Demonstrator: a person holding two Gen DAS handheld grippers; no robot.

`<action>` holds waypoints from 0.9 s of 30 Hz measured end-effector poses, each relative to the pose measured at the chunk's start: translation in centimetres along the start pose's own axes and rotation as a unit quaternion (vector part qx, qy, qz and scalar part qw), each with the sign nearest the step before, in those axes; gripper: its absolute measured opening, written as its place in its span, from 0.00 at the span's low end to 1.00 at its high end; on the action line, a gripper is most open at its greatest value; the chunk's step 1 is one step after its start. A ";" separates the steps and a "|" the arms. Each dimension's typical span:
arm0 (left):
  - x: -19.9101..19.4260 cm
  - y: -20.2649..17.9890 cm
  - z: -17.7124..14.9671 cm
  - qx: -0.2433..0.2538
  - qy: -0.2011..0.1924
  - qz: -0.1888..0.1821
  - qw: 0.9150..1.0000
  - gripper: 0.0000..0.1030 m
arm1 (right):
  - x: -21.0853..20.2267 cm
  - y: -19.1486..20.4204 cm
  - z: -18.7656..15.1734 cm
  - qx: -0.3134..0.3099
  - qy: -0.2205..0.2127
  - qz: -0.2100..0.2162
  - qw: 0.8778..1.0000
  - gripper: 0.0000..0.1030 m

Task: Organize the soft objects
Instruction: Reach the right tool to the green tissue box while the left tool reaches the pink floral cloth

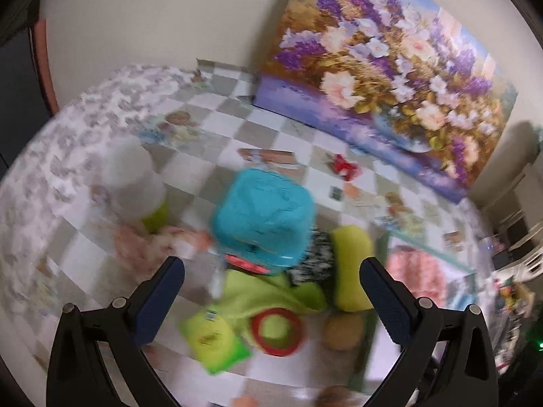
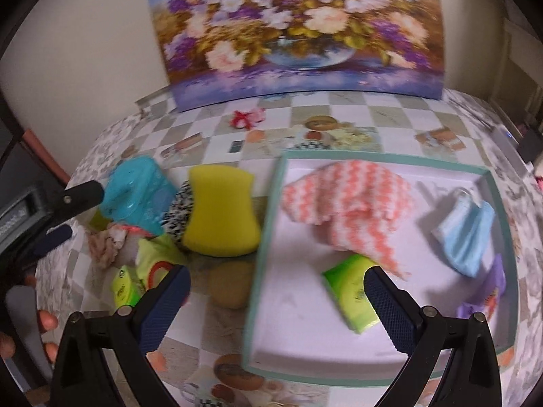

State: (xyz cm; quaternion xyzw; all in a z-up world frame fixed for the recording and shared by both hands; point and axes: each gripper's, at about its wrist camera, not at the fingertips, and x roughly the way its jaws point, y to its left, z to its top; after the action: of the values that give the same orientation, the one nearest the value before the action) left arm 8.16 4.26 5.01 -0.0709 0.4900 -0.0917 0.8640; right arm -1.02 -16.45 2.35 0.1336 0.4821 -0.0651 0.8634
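My left gripper is open, hovering over a pile on the chequered tablecloth: a teal wipes pack, a yellow sponge, a green cloth with a red ring, and a green tissue pack. My right gripper is open too, above the left edge of a teal-rimmed tray. The tray holds a pink-and-white cloth, a blue face mask, a second green tissue pack and a purple item. The sponge lies just left of the tray.
A flower painting leans on the wall at the table's back. A white fluffy object, a pinkish rag, a brown round pad and a black-and-white item lie around the pile. A hand shows at left.
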 end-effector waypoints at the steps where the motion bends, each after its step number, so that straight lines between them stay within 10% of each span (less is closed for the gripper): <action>1: 0.0 0.5 0.2 0.004 0.002 0.014 1.000 1.00 | 0.2 0.8 0.0 -0.009 0.004 0.004 1.000 1.00; 27: 4.8 14.6 -1.6 -0.101 0.104 0.091 0.985 1.00 | 5.1 14.5 -2.4 -0.163 0.061 0.055 0.983 0.98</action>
State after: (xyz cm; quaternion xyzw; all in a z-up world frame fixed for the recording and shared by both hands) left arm 10.54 17.36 -2.89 -0.1033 0.5883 0.0306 0.8014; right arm 3.19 -1.76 -0.77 0.0211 0.5298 0.0698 0.8450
